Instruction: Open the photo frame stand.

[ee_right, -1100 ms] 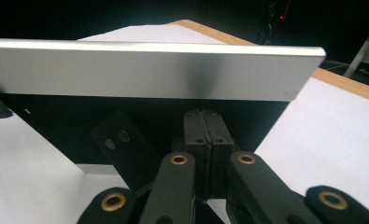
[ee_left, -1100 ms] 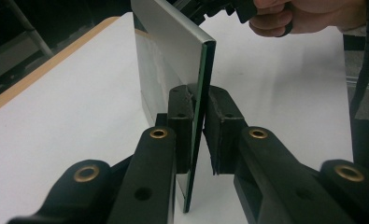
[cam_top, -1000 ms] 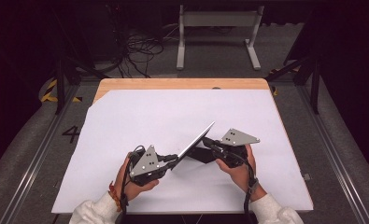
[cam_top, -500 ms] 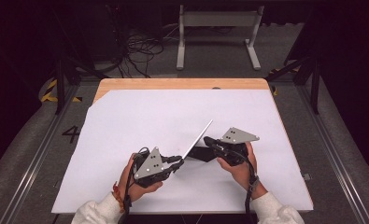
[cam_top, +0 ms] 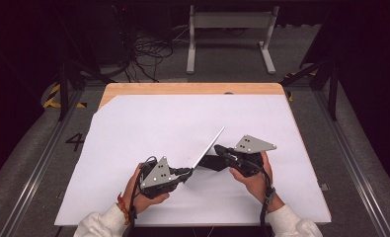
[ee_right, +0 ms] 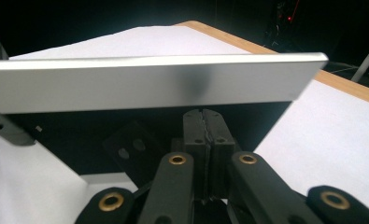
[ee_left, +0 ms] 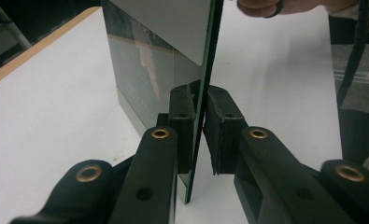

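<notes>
Where the wooden table (cam_top: 182,89) carries its white sheet (cam_top: 148,123), the sheet covers nearly the whole top, leaving a bare wooden strip along the far edge and a bare wedge at the far left corner.

The thing in hand is a thin flat panel (cam_top: 208,148), silver on one face and dark and glossy on the other. It stands tilted on its lower edge over the near half of the sheet, about midway between the left and right edges, with its upper corner raised toward the far side. In the left gripper view the panel (ee_left: 173,51) is seen edge-on, with a hand above its top edge. In the right gripper view its silver face (ee_right: 149,81) spans the frame.

The left gripper (cam_top: 186,171) is at the panel's near, lower end. Its jaws stand narrow, one pad (ee_left: 182,121) on each face, clamped on the panel's edge.

The right gripper (cam_top: 217,149) lies just beside the panel on its dark side. Its jaws (ee_right: 203,135) are pressed fully together with nothing between them. Whether their tips touch the panel cannot be told.

Both hands rest close to the near edge of the table.
</notes>
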### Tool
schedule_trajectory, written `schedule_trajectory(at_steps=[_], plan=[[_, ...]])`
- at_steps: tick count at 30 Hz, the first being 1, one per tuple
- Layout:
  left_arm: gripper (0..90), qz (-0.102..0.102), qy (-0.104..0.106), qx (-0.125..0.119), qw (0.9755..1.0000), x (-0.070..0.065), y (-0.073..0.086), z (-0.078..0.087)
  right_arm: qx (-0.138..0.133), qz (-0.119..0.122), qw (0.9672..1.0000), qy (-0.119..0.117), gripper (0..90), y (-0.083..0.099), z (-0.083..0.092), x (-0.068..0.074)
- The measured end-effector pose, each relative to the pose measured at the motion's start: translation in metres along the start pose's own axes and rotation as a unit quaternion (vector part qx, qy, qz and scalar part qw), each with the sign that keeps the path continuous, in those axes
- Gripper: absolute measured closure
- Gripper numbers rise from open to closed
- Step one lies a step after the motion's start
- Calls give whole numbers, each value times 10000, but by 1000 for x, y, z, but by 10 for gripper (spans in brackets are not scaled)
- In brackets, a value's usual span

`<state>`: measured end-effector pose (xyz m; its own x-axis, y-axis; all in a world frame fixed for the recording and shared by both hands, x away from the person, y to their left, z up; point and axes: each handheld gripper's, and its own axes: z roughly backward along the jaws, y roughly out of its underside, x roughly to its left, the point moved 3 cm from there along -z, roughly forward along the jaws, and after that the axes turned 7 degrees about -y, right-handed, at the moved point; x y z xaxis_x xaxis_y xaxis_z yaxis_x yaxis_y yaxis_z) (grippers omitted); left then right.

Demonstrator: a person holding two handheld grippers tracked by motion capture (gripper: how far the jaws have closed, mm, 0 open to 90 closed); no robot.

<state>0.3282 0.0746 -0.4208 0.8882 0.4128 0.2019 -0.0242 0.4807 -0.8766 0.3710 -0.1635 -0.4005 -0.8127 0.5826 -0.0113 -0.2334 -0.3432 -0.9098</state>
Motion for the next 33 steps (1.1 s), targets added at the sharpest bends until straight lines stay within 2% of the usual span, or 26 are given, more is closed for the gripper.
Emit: schedule_trajectory(at_steps=[4,12,19,23,26,28,29,30,33], plan=[[813,-46,26,-17,10000,-4,-2,-1,65,72,9999,47,900,-1,-6,3],[831,-124,160,-17,9998,-15,-6,-9,21,46,10000,12,900,-2,-11,2],[858,-117,174,33,9998,-18,-6,-16,14,21,10000,57,900,-2,-17,3],[859,-140,178,34,9997,-18,-6,-16,48,109,9999,82,884,-1,-16,5],[871,-233,135,91,9996,-19,-5,-15,76,247,9996,102,869,1,-7,8],[880,-294,95,130,9994,-18,-4,-13,112,244,9996,67,854,5,0,9],[880,-294,95,130,9994,-18,-4,-13,162,283,9995,44,846,9,4,11],[879,-203,115,143,9996,-15,-2,-11,198,331,9992,45,837,12,8,13],[872,-221,101,261,9994,-12,6,-6,244,236,9994,-90,793,21,17,19]])
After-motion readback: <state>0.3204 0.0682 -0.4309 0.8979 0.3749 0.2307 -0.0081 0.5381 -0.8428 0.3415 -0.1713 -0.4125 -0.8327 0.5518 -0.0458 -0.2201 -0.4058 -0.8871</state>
